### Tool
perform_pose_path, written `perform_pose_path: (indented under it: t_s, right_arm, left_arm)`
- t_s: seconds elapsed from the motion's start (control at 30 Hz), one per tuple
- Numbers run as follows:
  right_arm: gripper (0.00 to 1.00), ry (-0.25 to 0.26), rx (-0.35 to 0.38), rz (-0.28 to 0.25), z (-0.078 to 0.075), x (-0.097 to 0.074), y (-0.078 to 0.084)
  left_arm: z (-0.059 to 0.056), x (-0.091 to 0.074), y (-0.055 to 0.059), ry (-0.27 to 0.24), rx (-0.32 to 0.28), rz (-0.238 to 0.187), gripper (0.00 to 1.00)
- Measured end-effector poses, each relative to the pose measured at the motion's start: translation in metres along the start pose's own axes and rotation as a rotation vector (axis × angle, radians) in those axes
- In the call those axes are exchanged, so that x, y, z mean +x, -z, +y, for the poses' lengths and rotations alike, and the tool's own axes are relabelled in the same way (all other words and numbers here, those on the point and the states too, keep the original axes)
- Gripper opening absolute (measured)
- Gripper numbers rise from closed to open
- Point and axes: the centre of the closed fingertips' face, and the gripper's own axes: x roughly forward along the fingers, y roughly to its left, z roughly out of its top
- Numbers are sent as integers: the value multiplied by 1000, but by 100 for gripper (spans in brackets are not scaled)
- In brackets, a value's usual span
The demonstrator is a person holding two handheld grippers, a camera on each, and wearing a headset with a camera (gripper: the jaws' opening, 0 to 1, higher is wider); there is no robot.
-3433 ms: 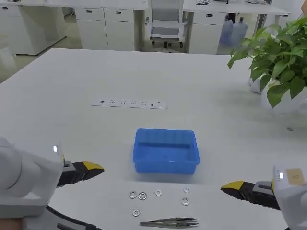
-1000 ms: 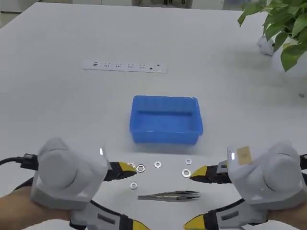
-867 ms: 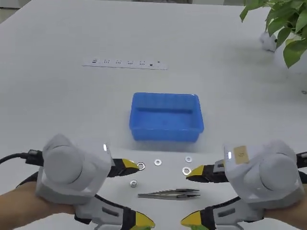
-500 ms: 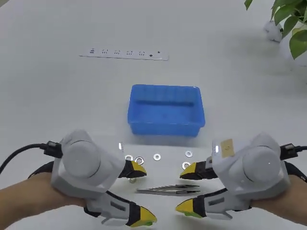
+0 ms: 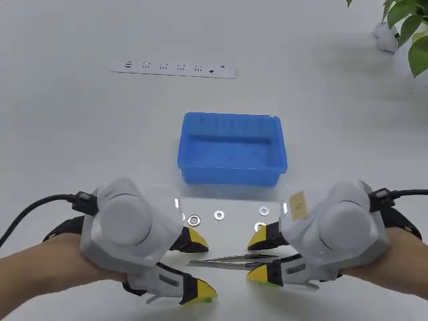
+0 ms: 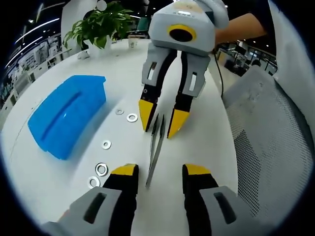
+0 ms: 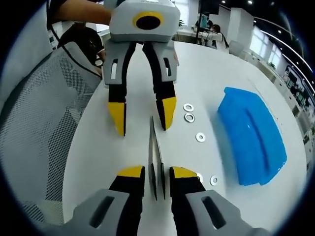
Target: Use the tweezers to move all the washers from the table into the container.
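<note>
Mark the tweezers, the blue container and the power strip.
tweezers (image 5: 229,260), head view, middle of the arms.
blue container (image 5: 232,175), head view, near outer wall.
power strip (image 5: 174,68), head view, centre of its top.

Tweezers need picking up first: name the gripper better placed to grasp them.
Right. The right gripper closely flanks the tweezers at their two-legged end, ready to squeeze; the left gripper stands wider open around the thin end.

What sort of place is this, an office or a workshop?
Most likely an open-plan office or lab: a large white table with a power strip on it, a potted plant, and what looks like a mesh office chair beside it.
</note>
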Motion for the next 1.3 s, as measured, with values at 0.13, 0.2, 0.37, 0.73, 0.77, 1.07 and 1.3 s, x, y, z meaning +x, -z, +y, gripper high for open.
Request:
perform_pose_path:
  t_s: [0.13, 0.2, 0.37, 0.73, 0.77, 1.07, 1.3]
  right_arm:
    - [13, -16, -41, -1, 6, 2, -3]
    - [12, -16, -46, -2, 6, 2, -2]
    - [9, -13, -53, -3, 8, 2, -3]
    - [8, 6, -29, -14, 8, 3, -5]
    - [7, 7, -28, -16, 8, 3, -5]
    - [7, 2, -31, -27, 10, 4, -6]
    - [7, -20, -32, -56, 25, 10, -14]
  left_arm:
    - [-4, 1, 1, 32, -20, 15, 24]
    - [-4, 0, 2, 33, -23, 11, 24]
    - [-1, 1, 2, 15, -13, 7, 20]
    - [5, 7, -6, -46, 51, -90, 12]
    - [7, 8, -6, -59, 43, -91, 10]
    - [5, 7, -5, -29, -19, -77, 9]
    - [-10, -1, 3, 52, -47, -53, 8]
